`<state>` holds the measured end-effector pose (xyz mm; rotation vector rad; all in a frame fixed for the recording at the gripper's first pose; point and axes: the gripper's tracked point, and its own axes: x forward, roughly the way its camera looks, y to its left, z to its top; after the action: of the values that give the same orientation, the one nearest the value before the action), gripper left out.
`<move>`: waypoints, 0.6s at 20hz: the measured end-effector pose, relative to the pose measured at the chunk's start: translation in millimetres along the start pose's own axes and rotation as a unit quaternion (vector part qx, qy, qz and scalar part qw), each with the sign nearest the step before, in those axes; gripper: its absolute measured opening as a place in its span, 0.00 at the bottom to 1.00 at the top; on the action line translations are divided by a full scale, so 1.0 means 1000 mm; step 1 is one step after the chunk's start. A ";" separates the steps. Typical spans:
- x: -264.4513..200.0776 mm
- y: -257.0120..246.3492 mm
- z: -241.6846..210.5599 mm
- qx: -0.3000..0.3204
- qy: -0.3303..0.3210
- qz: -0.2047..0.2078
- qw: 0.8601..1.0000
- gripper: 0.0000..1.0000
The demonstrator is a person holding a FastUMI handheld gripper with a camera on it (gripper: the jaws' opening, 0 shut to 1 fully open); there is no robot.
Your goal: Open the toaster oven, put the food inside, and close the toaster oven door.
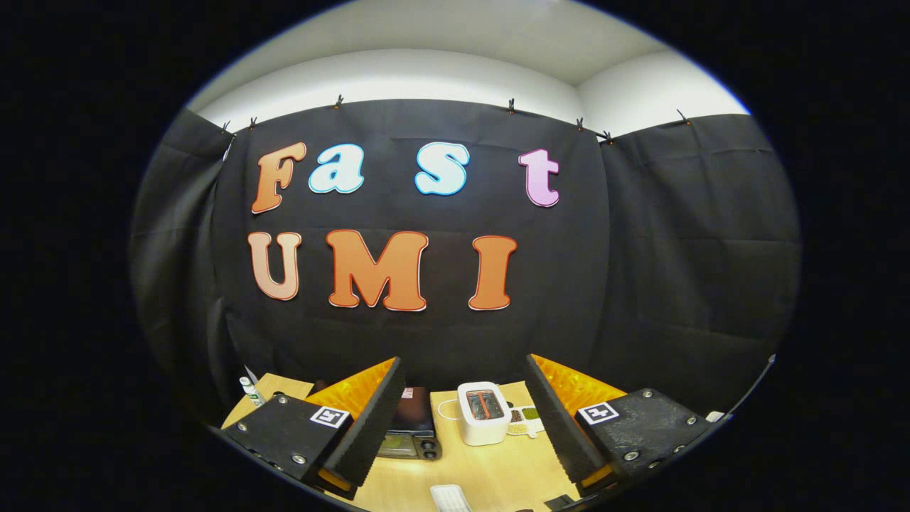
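Observation:
My gripper [462, 364] is held high above a light wooden table [498, 473], open, with its fingers wide apart and nothing between them. Below and beyond the fingers stands a dark toaster oven [414, 427], its left part hidden behind the left finger [366, 419]. Its door looks closed and knobs show at its lower right. A small flat white piece with greenish bits [527, 421], too small to tell as food, lies beside the right finger [561, 419].
A white slot toaster [483, 412] with a cord stands just right of the toaster oven. A small white bottle [249, 391] is at the table's far left corner. A white ribbed object [450, 498] lies on the near part of the table.

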<state>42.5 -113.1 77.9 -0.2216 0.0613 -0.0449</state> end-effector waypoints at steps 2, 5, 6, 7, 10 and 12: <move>0.002 -0.002 0.000 0.002 -0.003 0.004 1.000 1.00; 0.003 -0.022 -0.001 0.006 -0.006 0.006 1.000 1.00; 0.003 -0.025 -0.001 0.008 -0.006 0.008 1.000 1.00; 0.003 -0.028 -0.002 0.009 -0.005 0.011 1.000 1.00; 0.006 -0.036 -0.007 0.006 -0.005 0.016 1.000 1.00; 0.010 -0.040 -0.007 0.001 -0.007 0.018 1.000 1.00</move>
<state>50.6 -154.7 79.0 -0.2180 0.0506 -0.0082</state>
